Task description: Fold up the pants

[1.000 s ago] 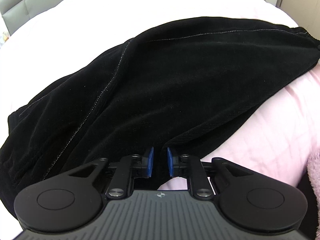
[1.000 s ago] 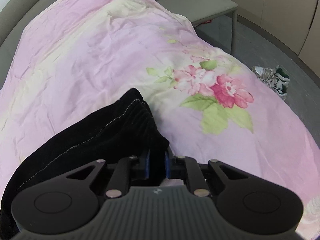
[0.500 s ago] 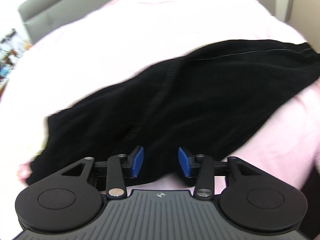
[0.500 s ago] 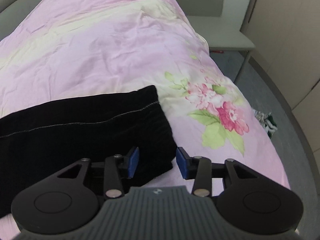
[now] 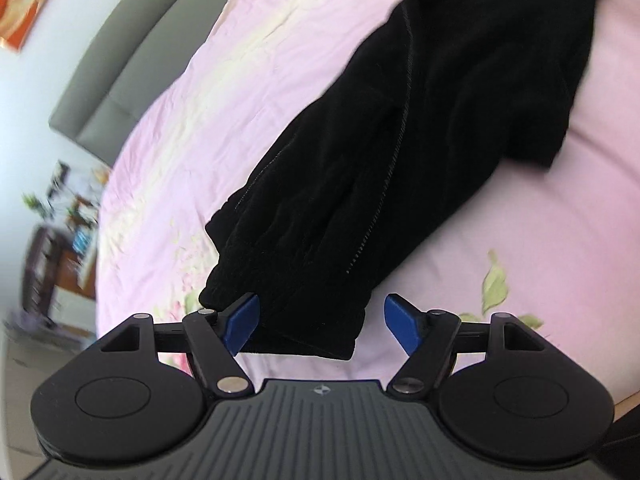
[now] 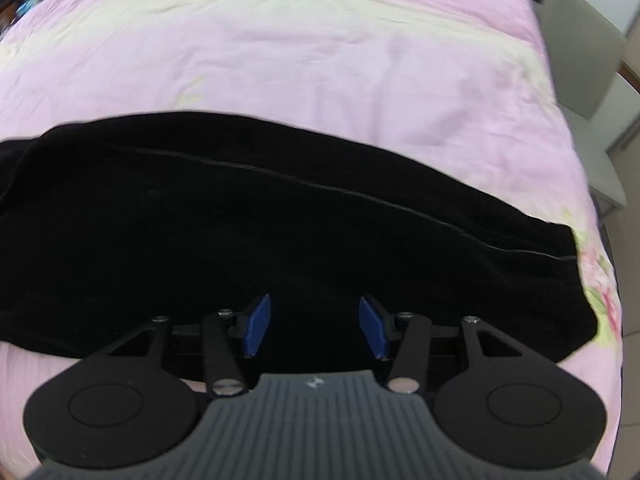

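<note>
Black pants (image 5: pixel 400 152) lie folded lengthwise on a pink bedspread (image 5: pixel 240 80). In the left wrist view, one end of the pants reaches down between my fingers. My left gripper (image 5: pixel 320 326) is open, its blue pads either side of that end, holding nothing. In the right wrist view the pants (image 6: pixel 240 220) stretch across the frame as a long dark band. My right gripper (image 6: pixel 314 328) is open just above the near edge of the pants, empty.
The bedspread (image 6: pixel 320 60) has a floral print near its edges. A grey headboard (image 5: pixel 132 64) and cluttered furniture (image 5: pixel 52 220) stand at the left in the left wrist view. A grey chair (image 6: pixel 580 60) stands at the bed's right side.
Both grippers have opened wide and let go of the pants. The left gripper has swung round to one end of the pants; the right now faces their long side.
</note>
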